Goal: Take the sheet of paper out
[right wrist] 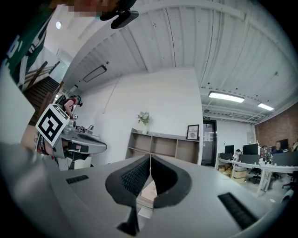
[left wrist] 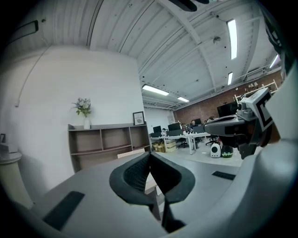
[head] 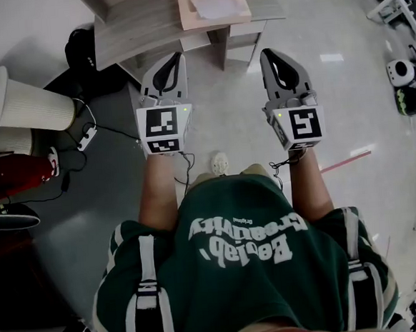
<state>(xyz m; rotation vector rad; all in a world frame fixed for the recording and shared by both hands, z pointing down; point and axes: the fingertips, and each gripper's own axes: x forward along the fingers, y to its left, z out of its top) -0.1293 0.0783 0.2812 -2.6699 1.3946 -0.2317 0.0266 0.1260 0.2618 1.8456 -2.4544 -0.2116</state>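
At the top of the head view, a pale box (head: 190, 16) sits on a wooden table (head: 132, 28). Something white lies in the box. It looks like the sheet of paper (head: 218, 7), and it lies flat inside. Nothing is touching it.

The person stands on the shiny floor (head: 353, 93), a little way back from the table. Both grippers are held out in front, side by side, and both point level at the table. They are well apart from the box.

The left gripper (head: 178, 55) has its jaws pressed together, tip to tip, with nothing between them. Its own view shows this clearly. The right gripper (head: 264, 52) is the same: jaws pressed together and holding nothing.

So the job has hardly begun. The paper is not out yet, and no gripper has reached it. A lot is left to do, it seems. The person has to get close to the table, spread one gripper's jaws, pinch an edge of the paper, and lift it out of the box.
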